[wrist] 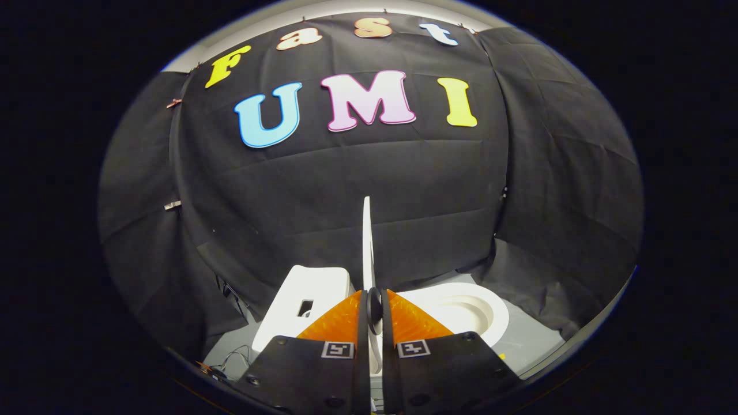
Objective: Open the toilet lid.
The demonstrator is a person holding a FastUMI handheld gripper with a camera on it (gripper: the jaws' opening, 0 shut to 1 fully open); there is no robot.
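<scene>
The white toilet lid (367, 242) stands raised and edge-on, a thin vertical blade rising just ahead of the fingers. My gripper (373, 308) is shut on its lower part, one finger on each face. To the right of the lid lies the open white bowl with its seat (464, 308). To the left of the lid is the white tank (308, 291). The hinge and the lower part of the lid are hidden behind the fingers.
Black cloth walls (346, 190) close the booth behind and on both sides of the toilet. Grey floor (527, 343) shows to the right of the bowl. Some cables (230, 357) lie on the floor left of the tank.
</scene>
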